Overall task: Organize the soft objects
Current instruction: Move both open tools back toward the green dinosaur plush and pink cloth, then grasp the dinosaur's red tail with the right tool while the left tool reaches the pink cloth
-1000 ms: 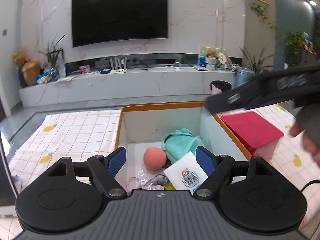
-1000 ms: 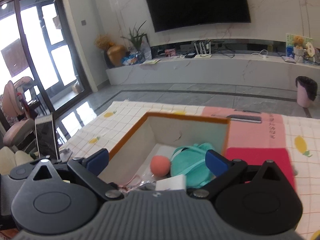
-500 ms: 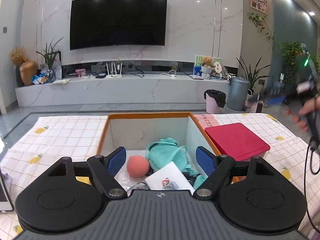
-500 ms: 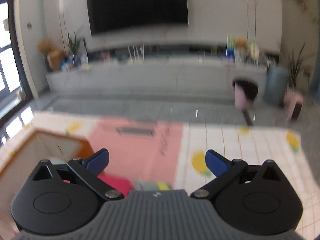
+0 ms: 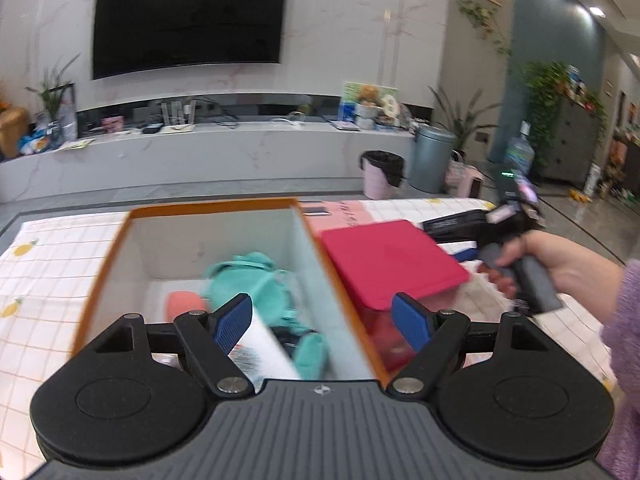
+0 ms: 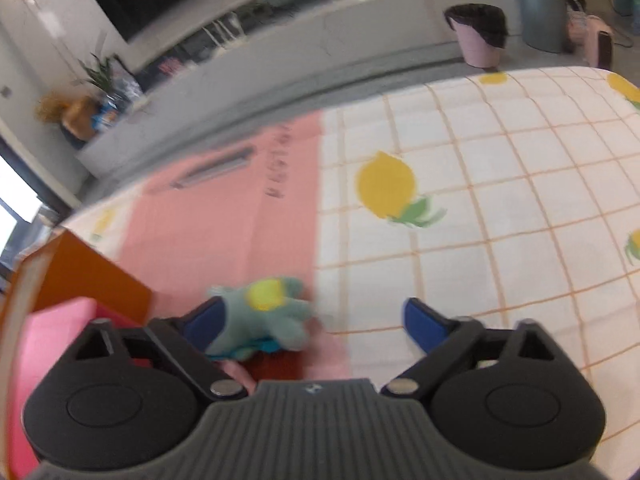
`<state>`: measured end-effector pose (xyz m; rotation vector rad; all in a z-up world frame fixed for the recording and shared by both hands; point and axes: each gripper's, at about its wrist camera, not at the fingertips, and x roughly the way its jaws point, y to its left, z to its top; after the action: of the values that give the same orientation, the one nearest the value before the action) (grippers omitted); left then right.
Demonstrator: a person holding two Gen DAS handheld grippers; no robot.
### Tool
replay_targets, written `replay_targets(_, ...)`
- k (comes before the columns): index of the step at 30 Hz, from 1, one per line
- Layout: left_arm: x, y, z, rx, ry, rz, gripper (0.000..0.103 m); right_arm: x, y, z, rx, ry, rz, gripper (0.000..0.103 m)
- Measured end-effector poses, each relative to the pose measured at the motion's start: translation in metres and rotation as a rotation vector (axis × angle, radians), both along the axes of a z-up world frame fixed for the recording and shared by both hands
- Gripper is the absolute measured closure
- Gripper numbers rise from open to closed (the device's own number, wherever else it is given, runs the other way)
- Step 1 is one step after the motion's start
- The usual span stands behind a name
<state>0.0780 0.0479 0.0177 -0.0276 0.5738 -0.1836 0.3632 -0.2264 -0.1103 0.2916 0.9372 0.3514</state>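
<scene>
An open orange-rimmed box [image 5: 200,210] holds a teal soft bag [image 5: 256,280], a coral ball [image 5: 182,306] and a white printed pouch [image 5: 260,354]. My left gripper [image 5: 322,320] is open and empty above the box's near right corner. My right gripper [image 6: 316,320] is open and empty, tilted down over the tablecloth. A small grey-green plush toy [image 6: 264,312] with a yellow patch lies just in front of its left finger [image 6: 206,316], beside the box's orange wall [image 6: 80,276]. In the left wrist view the right gripper [image 5: 472,240] sits past a red lid.
A red lid [image 5: 388,260] lies on a clear container right of the box. A checked cloth with lemon prints [image 6: 480,200] covers the table, with a pink mat [image 6: 224,220] on it. A TV wall, bins and plants stand behind.
My right gripper has swung right and tipped down from the box to the cloth, bringing the plush toy into view. My left gripper has shifted right over the box's right wall.
</scene>
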Motion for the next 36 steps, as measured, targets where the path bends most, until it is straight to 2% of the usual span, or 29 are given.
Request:
replay_targets(2, -0.002, -0.013, -0.002, -0.003, 0.014, -0.035, 0.010, 0.004, -0.001, -0.009, -0.022, 0.027, -0.008, 0.013)
replay_targets(4, -0.003, -0.025, -0.006, -0.002, 0.031, -0.072, 0.010, 0.005, 0.000, -0.011, 0.002, -0.003, 0.021, 0.013)
replay_targets(7, -0.004, -0.044, -0.013, 0.009, 0.065, -0.109, 0.010, 0.008, 0.007, -0.013, 0.040, 0.002, 0.090, 0.014)
replay_targets(11, -0.003, -0.073, -0.025, 0.012, 0.123, -0.155, 0.010, 0.008, 0.011, -0.014, 0.011, -0.032, 0.136, 0.016)
replay_targets(14, -0.003, -0.097, -0.028, 0.025, 0.142, -0.200, 0.010, 0.002, 0.014, -0.016, -0.029, -0.086, 0.183, 0.035)
replay_targets(16, -0.003, -0.112, -0.028, 0.033, 0.146, -0.228, 0.010, -0.001, 0.015, -0.018, 0.004, -0.099, 0.214, 0.054)
replay_targets(17, -0.003, -0.119, -0.029, 0.037, 0.148, -0.238, 0.010, -0.002, 0.016, -0.017, 0.013, -0.103, 0.221, 0.059)
replay_targets(23, -0.002, -0.144, -0.038, 0.089, 0.160, -0.264, 0.010, -0.015, 0.019, -0.008, -0.044, -0.141, 0.268, 0.073)
replay_targets(26, -0.003, -0.149, -0.044, 0.113, 0.168, -0.277, 0.010, -0.019, 0.008, -0.008, -0.032, -0.116, 0.260, 0.081)
replay_targets(27, -0.003, -0.151, -0.046, 0.120, 0.173, -0.277, 0.010, -0.020, 0.004, -0.007, -0.035, -0.107, 0.257, 0.086)
replay_targets(32, -0.002, -0.158, -0.052, 0.144, 0.187, -0.272, 0.010, -0.026, -0.022, -0.006, -0.056, -0.033, 0.193, 0.087)
replay_targets(36, -0.006, -0.164, -0.054, 0.176, 0.173, -0.280, 0.010, -0.039, -0.043, -0.001, -0.088, 0.083, 0.101, 0.087)
